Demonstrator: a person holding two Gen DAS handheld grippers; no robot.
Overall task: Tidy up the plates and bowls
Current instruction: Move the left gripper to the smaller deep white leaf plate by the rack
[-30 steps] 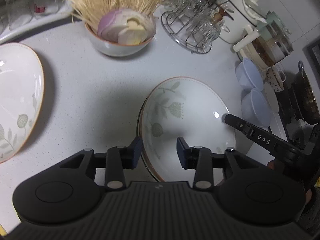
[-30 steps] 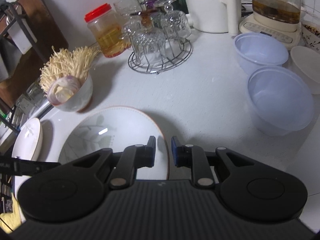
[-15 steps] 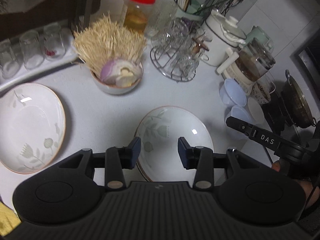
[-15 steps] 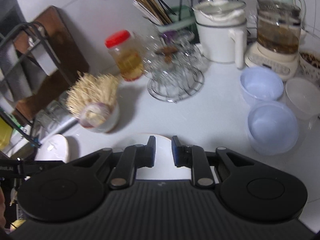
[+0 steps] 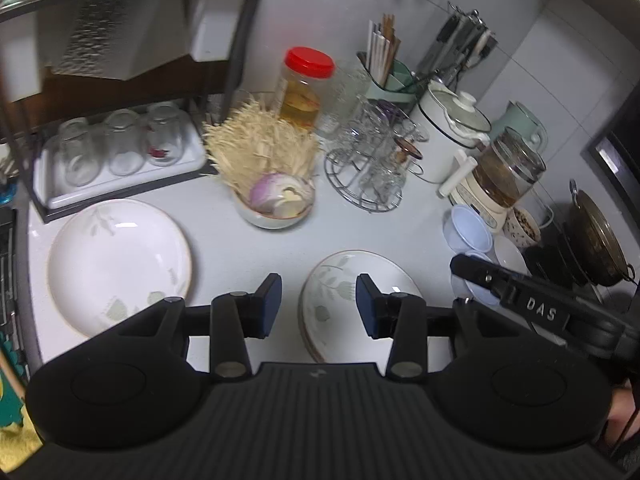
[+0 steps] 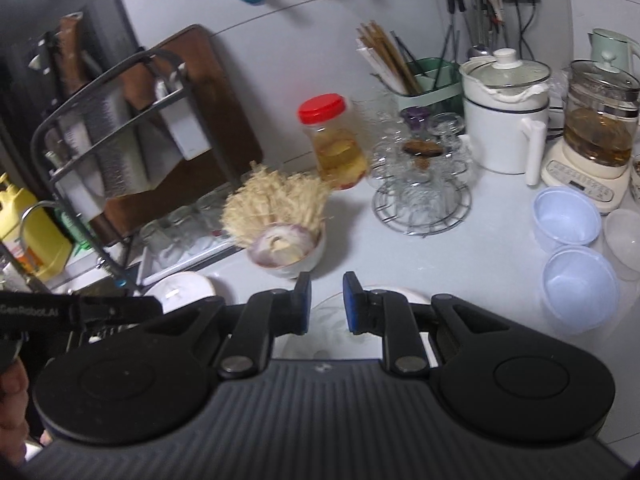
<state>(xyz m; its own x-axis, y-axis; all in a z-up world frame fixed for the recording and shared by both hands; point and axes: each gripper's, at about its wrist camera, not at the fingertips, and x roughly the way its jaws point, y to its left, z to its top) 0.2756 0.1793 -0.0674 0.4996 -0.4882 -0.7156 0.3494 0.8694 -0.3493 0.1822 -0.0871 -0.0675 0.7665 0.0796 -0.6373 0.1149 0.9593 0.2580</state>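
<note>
While the stack of leaf-patterned plates [image 5: 360, 300] sits on the white counter [image 5: 380, 232] just beyond both tools, neither gripper holds anything: the left gripper [image 5: 318, 304] hangs above the counter with its blue pads spread wide and empty, and the right gripper [image 6: 326, 304] hovers with its pads drawn near together, a narrow gap between them and nothing in it. Judging from this, the work stands between placements, with one stack made and a lone plate [image 5: 120, 268] lying well apart to the left, near the tray of glasses [image 5: 116, 160]. The next move likely calls for swinging the left gripper over to that lone plate, catching its rim between the open pads, and carrying it level onto the stack. Two pale blue bowls [image 6: 572, 252] stand side by side at the right, beside a kettle base, and would probably want nesting by the right gripper, which must first open. A bowl of enoki and onion [image 5: 276, 200] stands between the plates. From the left wrist the lone plate shows whole, whereas the right wrist view catches only a sliver of it; the right wrist shows the blue bowls fully, which the left view partly hides behind the other tool's finger.
</note>
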